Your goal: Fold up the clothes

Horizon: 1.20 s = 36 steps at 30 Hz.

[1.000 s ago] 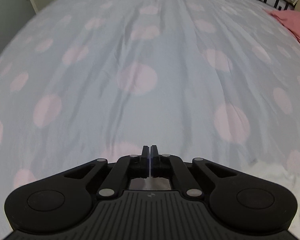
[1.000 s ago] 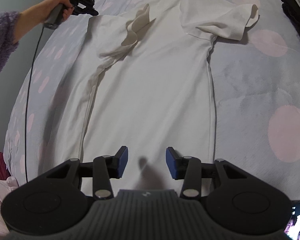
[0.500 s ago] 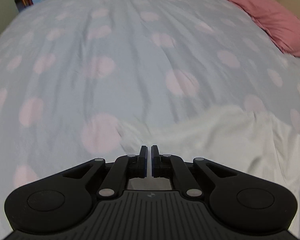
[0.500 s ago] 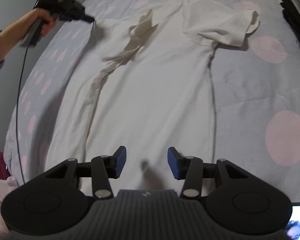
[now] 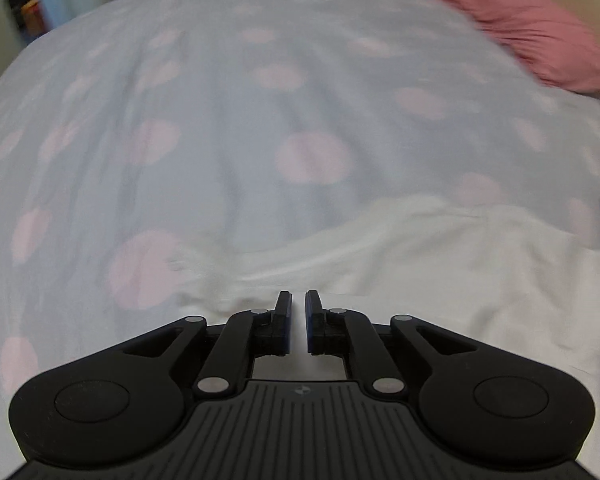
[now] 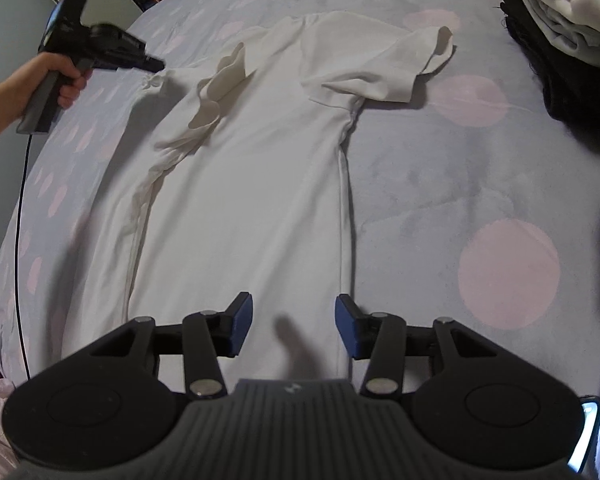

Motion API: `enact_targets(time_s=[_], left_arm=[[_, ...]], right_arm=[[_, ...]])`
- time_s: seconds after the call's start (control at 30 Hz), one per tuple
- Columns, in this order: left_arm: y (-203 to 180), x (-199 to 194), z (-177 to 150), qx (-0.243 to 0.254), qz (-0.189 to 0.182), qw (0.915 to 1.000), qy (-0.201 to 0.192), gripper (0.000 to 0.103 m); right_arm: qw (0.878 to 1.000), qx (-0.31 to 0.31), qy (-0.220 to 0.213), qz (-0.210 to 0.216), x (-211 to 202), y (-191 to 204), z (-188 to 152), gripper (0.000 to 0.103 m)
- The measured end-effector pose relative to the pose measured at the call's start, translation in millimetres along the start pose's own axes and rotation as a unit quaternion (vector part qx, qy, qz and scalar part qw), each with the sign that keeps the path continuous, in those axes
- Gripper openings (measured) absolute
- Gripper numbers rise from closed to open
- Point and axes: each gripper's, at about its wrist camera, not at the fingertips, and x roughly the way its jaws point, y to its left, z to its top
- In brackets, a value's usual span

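- Leftmost in my right-hand view, my hand (image 6: 66,80) holds the left gripper (image 6: 156,66) low at the far left shoulder of the white shirt (image 6: 252,200), its tip just at the bunched cloth there.
- From its own camera, the left gripper (image 5: 298,312) has its jaws nearly together, with only a narrow slit between them. White cloth lies right under and ahead of them, but I cannot tell whether any of it is pinched; I judge it empty.
- Across the middle, the shirt lies flat on the spotted bed (image 6: 440,200), its long axis running straight away from my right gripper: hem near me, collar and sleeves far. The left sleeve is crumpled inward over the chest and the right sleeve is spread out.
- My right gripper (image 6: 294,322) hovers over the hem with its jaws wide apart, holding nothing. It is the nearer one to the hem; the left is nearer the shoulder.
- Off to the right, a stack of folded clothes (image 6: 556,36) sits well apart from the shirt.
- I judge the next fold turns on that near-to-far line.
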Motion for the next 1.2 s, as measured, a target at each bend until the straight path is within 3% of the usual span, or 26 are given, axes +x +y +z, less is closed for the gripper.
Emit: enact_targets(time_s=[0.1, 0.23, 0.37, 0.43, 0.63, 0.8, 0.9, 1.2], left_arm=[[-29.6, -11.5, -3.0, 0.035, -0.038, 0.9986, 0.012, 0.005], [-66.6, -4.5, -7.3, 0.082, -0.031, 0.9957, 0.031, 0.014], [-82.5, 31.8, -16.8, 0.068, -0.049, 0.9911, 0.103, 0.014], [-88.2, 45.0, -21.9, 0.049, -0.068, 0.99, 0.114, 0.014], [-109.5, 53.7, -14.6, 0.03, -0.074, 0.9923, 0.094, 0.01], [-101.3, 29.0, -12.1, 0.02, -0.116, 0.9914, 0.058, 0.011], [-95.2, 5.5, -24.5, 0.033, -0.111, 0.9923, 0.043, 0.011], [-98.1, -19.5, -55.0, 0.07, -0.123, 0.9876, 0.068, 0.011]], right_arm=[[1.0, -0.004, -0.001, 0.008, -1.4, 1.6, -2.8, 0.049], [1.0, -0.007, -0.006, 0.017, -7.4, 3.5, -7.1, 0.049], [1.0, -0.012, -0.009, 0.026, -13.2, 6.4, -10.1, 0.05], [0.999, -0.014, -0.008, 0.029, -13.6, 6.9, -9.8, 0.05], [0.999, -0.02, -0.003, 0.038, -13.8, 10.3, -8.3, 0.05], [0.999, -0.021, -0.001, 0.041, -14.2, 11.0, -8.0, 0.05], [0.999, -0.024, -0.004, 0.045, -15.9, 12.8, -8.4, 0.05], [1.0, -0.024, 0.006, 0.005, -12.3, 5.5, -13.7, 0.05]])
